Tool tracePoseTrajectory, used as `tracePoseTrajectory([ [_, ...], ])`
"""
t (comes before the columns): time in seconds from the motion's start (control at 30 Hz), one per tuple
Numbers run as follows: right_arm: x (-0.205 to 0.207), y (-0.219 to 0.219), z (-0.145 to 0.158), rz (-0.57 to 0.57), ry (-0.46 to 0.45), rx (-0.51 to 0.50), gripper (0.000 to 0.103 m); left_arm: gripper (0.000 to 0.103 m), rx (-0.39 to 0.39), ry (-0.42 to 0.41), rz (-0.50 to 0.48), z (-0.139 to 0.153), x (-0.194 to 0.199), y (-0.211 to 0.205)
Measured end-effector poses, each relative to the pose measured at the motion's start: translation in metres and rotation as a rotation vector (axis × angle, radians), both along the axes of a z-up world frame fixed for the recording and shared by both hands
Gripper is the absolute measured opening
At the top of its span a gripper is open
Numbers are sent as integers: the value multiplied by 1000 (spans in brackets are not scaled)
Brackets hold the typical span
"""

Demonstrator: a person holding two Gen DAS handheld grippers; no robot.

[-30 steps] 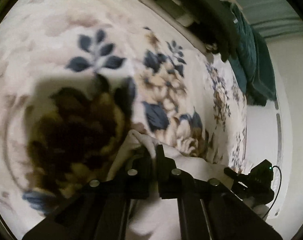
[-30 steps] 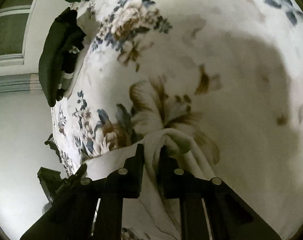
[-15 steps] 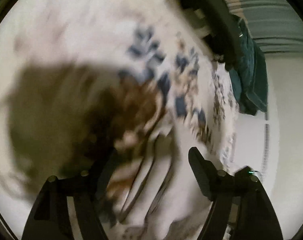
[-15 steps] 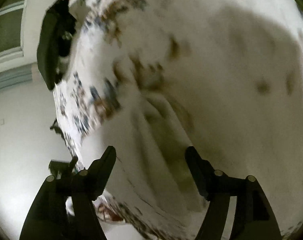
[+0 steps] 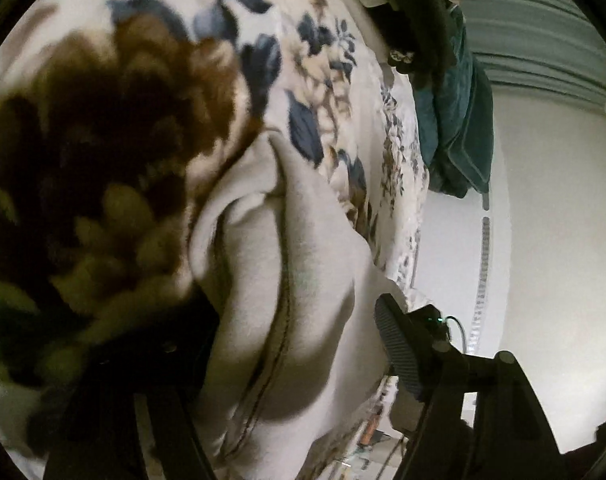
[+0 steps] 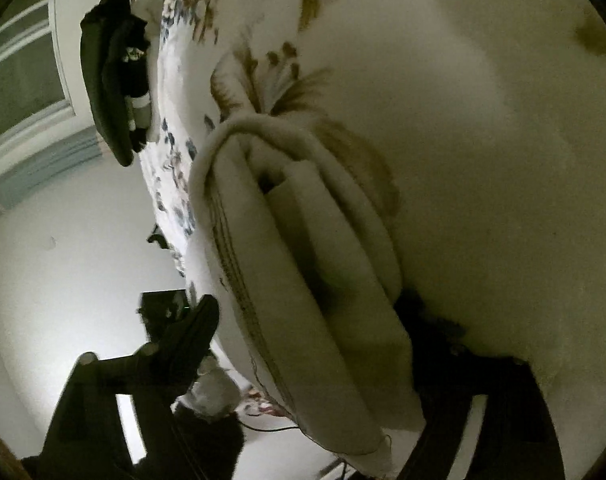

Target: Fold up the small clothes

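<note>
Left wrist view: the left gripper (image 5: 293, 344) has its fingers spread wide, one ribbed pad (image 5: 397, 350) at 4 o'clock and the other lost in shadow at 7 o'clock. A second ago these fingers were pinched on a fold of the cream garment (image 5: 287, 280); now they have let go and the garment lies loose between them on the flowered blanket (image 5: 323, 92), bunched into soft ridges running from centre toward 6 o'clock. A teal cloth (image 5: 459, 120) sits at 2 o'clock at the blanket's edge.

Right wrist view: the right gripper (image 6: 307, 320) is likewise spread apart, one finger (image 6: 191, 332) at 8 o'clock and the other dark at 5 o'clock. It too clamped the garment (image 6: 303, 240) a second ago and has released it. The garment now rests folded in stacked layers between the fingers, from centre down to 6 o'clock, on the blanket (image 6: 483, 100). A dark bundle (image 6: 111, 80) hangs at 10 o'clock
</note>
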State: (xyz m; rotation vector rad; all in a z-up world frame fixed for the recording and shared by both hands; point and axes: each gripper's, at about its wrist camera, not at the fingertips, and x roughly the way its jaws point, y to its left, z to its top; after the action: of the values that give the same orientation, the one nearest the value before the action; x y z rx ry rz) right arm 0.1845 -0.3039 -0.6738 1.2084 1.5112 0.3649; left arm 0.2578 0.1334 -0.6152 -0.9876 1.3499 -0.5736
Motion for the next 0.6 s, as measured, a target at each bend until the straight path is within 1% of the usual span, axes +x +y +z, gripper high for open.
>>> tracePoseTrajectory([
  [0.03, 0, 1, 2, 6, -7, -20, 45, 32, 28, -11, -7, 4, -1, -2],
  [0.07, -1, 2, 4, 4, -11, -40, 30, 18, 60, -16, -20, 6, -1, -3],
  [0.1, -3, 3, 7, -6, -15, -52, 29, 18, 71, -24, -25, 10, -2, -4],
  [0.13, -3, 4, 10, -13, -24, -63, 24, 18, 87, -32, -26, 15, -3, -5],
  [0.17, -4, 6, 15, -21, -28, -78, 23, 17, 117, -40, -30, 22, -4, -5],
  [0.23, -3, 11, 25, -36, -32, -92, 21, 17, 141, -50, -28, 31, -5, -5],
  [0.3, -1, 16, 42, -43, -43, -112, 20, 17, 174, -50, -48, 43, -4, -7],
  [0.37, 3, 22, 63, -48, -52, -124, 19, 16, 192, -51, -57, 57, -2, -9],
  [0.43, 8, 28, 84, -42, -68, -139, 19, 16, 190, -59, -52, 76, 1, -3],
  [0.5, 14, 32, 109, -43, -87, -144, 19, 16, 183, -79, -41, 99, 13, 0],
  [0.6, 37, 39, 151, -60, -125, -151, 19, 16, 188, -111, -32, 129, 36, 7],
])
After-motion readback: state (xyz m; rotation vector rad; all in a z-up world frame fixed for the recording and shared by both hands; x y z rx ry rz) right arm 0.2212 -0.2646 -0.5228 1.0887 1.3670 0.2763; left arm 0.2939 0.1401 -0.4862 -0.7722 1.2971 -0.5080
